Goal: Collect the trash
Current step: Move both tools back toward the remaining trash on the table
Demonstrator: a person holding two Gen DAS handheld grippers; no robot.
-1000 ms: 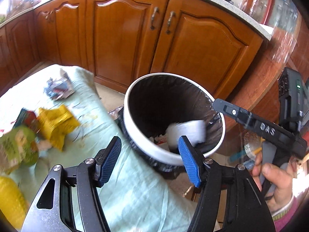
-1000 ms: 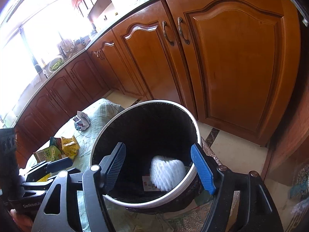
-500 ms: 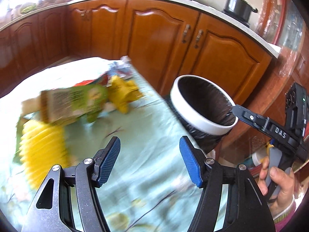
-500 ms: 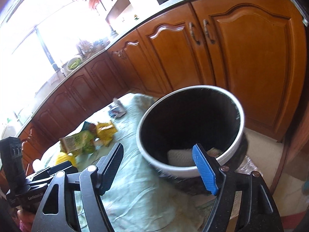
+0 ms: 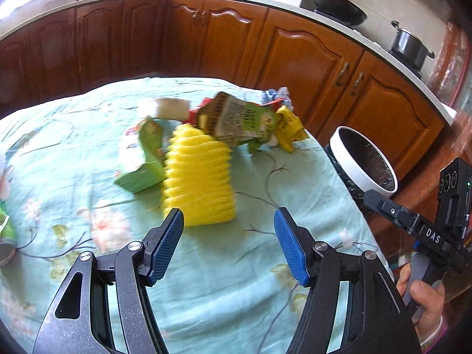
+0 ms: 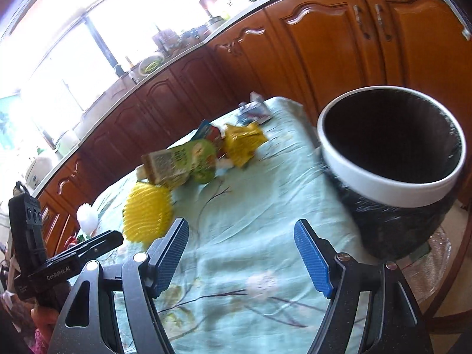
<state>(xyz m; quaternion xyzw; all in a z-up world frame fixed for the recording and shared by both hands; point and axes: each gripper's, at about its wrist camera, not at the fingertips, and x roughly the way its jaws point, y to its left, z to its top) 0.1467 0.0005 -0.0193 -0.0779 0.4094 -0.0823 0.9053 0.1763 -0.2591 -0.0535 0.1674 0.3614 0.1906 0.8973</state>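
Observation:
A yellow foam net sleeve point(image 5: 198, 177) lies on the light green floral tablecloth point(image 5: 250, 280), just ahead of my open, empty left gripper point(image 5: 228, 243). Behind it lie a green juice carton point(image 5: 239, 122), a green box point(image 5: 141, 159), a yellow wrapper point(image 5: 287, 128) and a crumpled blue-white wrapper point(image 5: 275, 96). The white-rimmed bin with a black liner point(image 5: 364, 162) stands off the table's right edge. My right gripper point(image 6: 240, 258) is open and empty over the cloth, left of the bin point(image 6: 392, 174). The yellow sleeve point(image 6: 147, 214) and carton point(image 6: 183, 165) also show in the right wrist view.
Brown wooden cabinets point(image 5: 295, 53) with a worktop run behind the table. A wok and a pot point(image 5: 408, 45) stand on the stove at the far right. A small can point(image 5: 6, 250) sits at the table's left edge. A white foam piece point(image 6: 87, 218) lies left of the yellow sleeve.
Both grippers have swung left, away from above the bin and over the table. The white foam piece dropped into the bin. The yellow sleeve is now in front of my left gripper.

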